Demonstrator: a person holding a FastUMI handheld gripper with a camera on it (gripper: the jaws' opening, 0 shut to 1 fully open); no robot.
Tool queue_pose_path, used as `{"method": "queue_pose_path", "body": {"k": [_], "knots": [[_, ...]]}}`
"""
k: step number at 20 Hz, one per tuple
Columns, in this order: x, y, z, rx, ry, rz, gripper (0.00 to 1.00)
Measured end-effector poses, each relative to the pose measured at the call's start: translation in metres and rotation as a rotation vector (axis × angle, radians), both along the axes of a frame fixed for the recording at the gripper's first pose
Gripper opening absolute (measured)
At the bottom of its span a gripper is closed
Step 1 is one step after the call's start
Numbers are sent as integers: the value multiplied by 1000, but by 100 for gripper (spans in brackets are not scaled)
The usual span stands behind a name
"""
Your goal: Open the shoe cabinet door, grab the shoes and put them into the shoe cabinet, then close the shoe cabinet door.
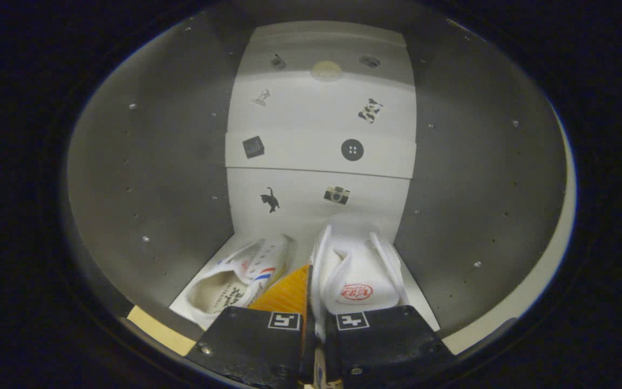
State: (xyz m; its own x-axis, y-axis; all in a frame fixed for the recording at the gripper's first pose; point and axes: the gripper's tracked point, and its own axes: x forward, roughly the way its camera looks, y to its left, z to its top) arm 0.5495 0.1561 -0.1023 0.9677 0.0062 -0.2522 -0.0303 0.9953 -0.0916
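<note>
I am looking into the shoe cabinet (pixel 154 189), with grey side walls and a white back panel. Two white canvas shoes are on its floor. The right shoe (pixel 362 275) stands upright just ahead of my fingers, its tongue with a red logo facing me. My gripper (pixel 313 320) is shut on the left side wall of this shoe, and the thin white rim shows between the fingers. The left shoe (pixel 235 281), with red and blue stripes, lies tipped on its side, its yellow ribbed sole (pixel 285 294) turned towards the right shoe.
The white back panel (pixel 319 140) carries several small stickers and a round knob-like disc (pixel 326 70) near the top. Both side walls have rows of small peg holes. The cabinet's pale front edge (pixel 157 329) runs just left of my fingers.
</note>
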Motion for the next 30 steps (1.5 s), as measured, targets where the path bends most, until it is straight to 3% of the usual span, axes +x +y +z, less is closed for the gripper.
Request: {"method": "queue_pose_path", "body": {"k": [8, 15, 21, 23, 26, 30], "knots": [[51, 1, -21, 13, 101, -20, 11], [63, 1, -49, 83, 244, -45, 11], [62, -1, -52, 73, 269, -84, 14], [56, -1, -52, 114, 264, -83, 18], [40, 9, -50, 125, 261, -45, 39], [6, 7, -29, 82, 183, -78, 64]]}}
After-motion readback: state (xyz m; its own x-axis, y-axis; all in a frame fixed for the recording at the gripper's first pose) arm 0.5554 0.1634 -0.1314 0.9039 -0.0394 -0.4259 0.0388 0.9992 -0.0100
